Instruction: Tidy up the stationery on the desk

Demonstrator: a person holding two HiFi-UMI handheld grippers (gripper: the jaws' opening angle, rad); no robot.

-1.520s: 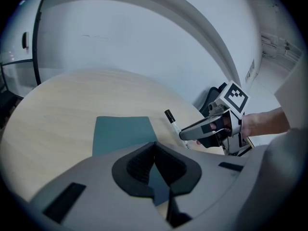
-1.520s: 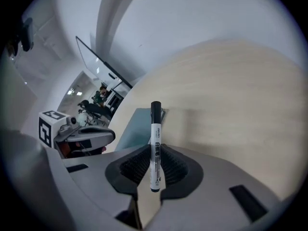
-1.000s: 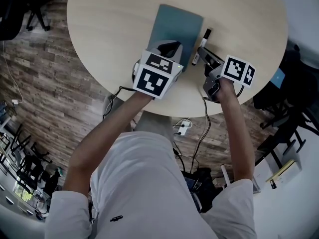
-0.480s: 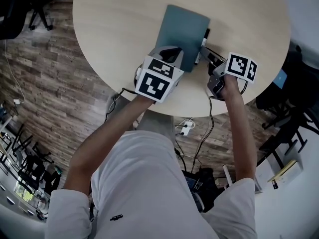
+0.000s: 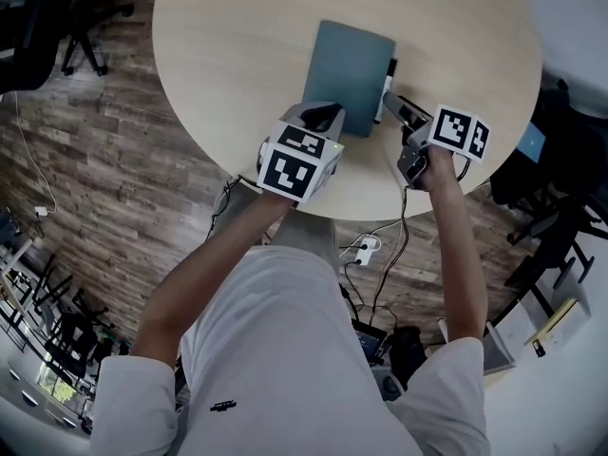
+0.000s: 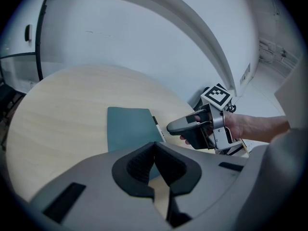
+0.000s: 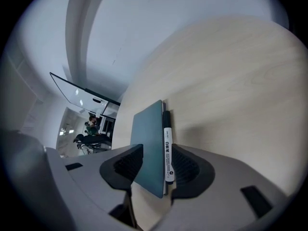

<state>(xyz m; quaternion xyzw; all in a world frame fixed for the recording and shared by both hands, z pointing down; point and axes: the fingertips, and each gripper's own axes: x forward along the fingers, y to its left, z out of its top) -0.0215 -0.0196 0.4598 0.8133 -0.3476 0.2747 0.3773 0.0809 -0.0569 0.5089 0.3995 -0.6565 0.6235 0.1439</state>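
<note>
teal notebook (image 5: 350, 65) lies flat on the round, pale wooden table (image 5: 237, 55), its long sides running away from the person. a marker (image 5: 387, 88) with a white body and black cap lies along the notebook's right edge, touching it or just beside it, parallel to that edge.

the left gripper (image 5: 326, 115) hangs over the near end of the notebook. in the left gripper view its jaws are clenched together with nothing between them, and the notebook (image 6: 130, 129) and the marker (image 6: 158, 127) show just beyond them on the table (image 6: 57, 114).

the right gripper (image 5: 399, 108) sits at the near end of the marker, pointing down at a slant. its jaws have just been opening and stand released. in the right gripper view the near corner of the notebook (image 7: 149, 143) and the end of the marker (image 7: 168, 150) show between the two pads, the marker just beside the right pad, and neither pad presses on them. the left gripper view shows the right gripper (image 6: 175, 126) from the side, held in the person's hand (image 6: 240, 126).
</note>
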